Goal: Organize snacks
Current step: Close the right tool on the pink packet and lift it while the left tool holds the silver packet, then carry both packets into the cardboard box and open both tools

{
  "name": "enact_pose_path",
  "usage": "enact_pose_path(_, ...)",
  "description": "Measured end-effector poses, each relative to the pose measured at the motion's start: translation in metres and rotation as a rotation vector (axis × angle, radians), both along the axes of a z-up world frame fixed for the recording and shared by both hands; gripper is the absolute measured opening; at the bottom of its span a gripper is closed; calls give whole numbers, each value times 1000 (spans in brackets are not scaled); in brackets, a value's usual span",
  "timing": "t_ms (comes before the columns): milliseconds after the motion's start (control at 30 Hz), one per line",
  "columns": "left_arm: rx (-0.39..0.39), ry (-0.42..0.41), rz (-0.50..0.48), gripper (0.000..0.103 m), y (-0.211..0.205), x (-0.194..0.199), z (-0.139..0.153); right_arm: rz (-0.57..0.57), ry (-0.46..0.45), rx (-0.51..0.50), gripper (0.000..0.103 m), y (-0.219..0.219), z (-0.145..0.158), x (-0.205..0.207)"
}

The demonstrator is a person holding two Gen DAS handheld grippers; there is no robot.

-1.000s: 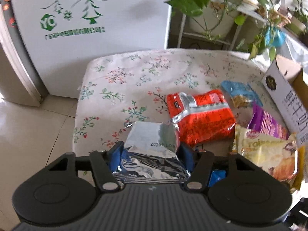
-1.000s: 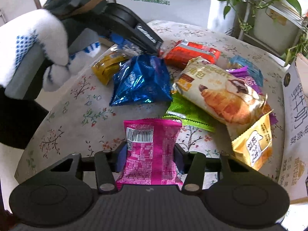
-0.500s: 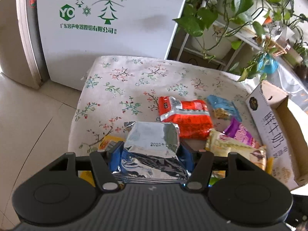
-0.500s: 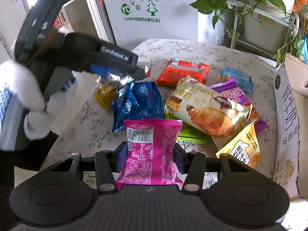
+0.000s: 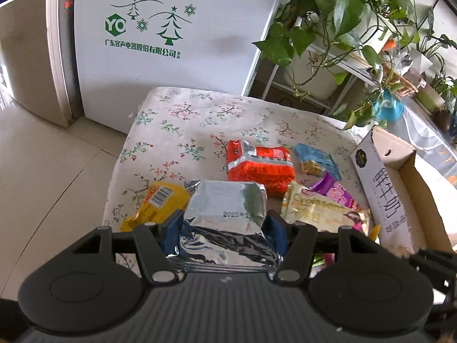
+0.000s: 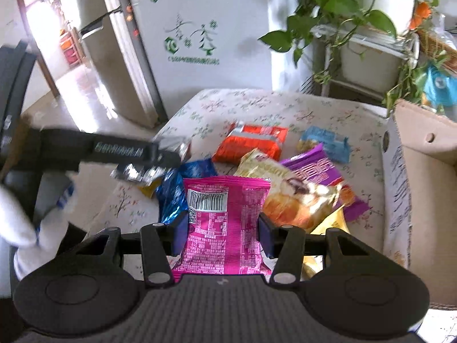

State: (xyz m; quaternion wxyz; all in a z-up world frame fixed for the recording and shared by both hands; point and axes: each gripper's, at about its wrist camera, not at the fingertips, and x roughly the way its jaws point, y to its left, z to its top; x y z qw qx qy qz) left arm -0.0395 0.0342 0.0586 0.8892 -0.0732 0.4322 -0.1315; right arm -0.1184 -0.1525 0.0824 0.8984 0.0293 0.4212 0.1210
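My left gripper [image 5: 224, 225] is shut on a silver foil snack packet [image 5: 228, 208] and holds it above the floral table [image 5: 182, 120]. My right gripper [image 6: 222, 228] is shut on a pink snack packet [image 6: 224, 223] above the table's near side. On the table lie an orange packet [image 5: 260, 167], a blue packet [image 5: 315, 161], a purple packet [image 5: 337, 194], a croissant bag [image 5: 317, 210] and a yellow packet [image 5: 155, 204]. The right wrist view also shows a dark blue packet [image 6: 177, 191] and the left gripper [image 6: 168, 157] with its silver packet.
An open cardboard box [image 5: 400, 188] stands along the table's right edge; it also shows in the right wrist view [image 6: 420, 177]. A white appliance [image 5: 171, 34] stands behind the table. Potted plants on a rack [image 5: 342, 28] are at the back right. Tiled floor lies left.
Both grippers have risen and pulled back from the table with their packets held. The views now take in more of the table, the box and the room.
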Motion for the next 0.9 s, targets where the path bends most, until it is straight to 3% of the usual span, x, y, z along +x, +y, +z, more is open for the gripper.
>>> enact_pose_path(433, -22, -36, -21, 61, -25, -22, 26, -98, -100, 38, 57, -31, 35, -3)
enact_pose_path(900, -56, -61, -147, 61, -86, -36, 52, -233, -190, 75, 57, -89, 66, -9)
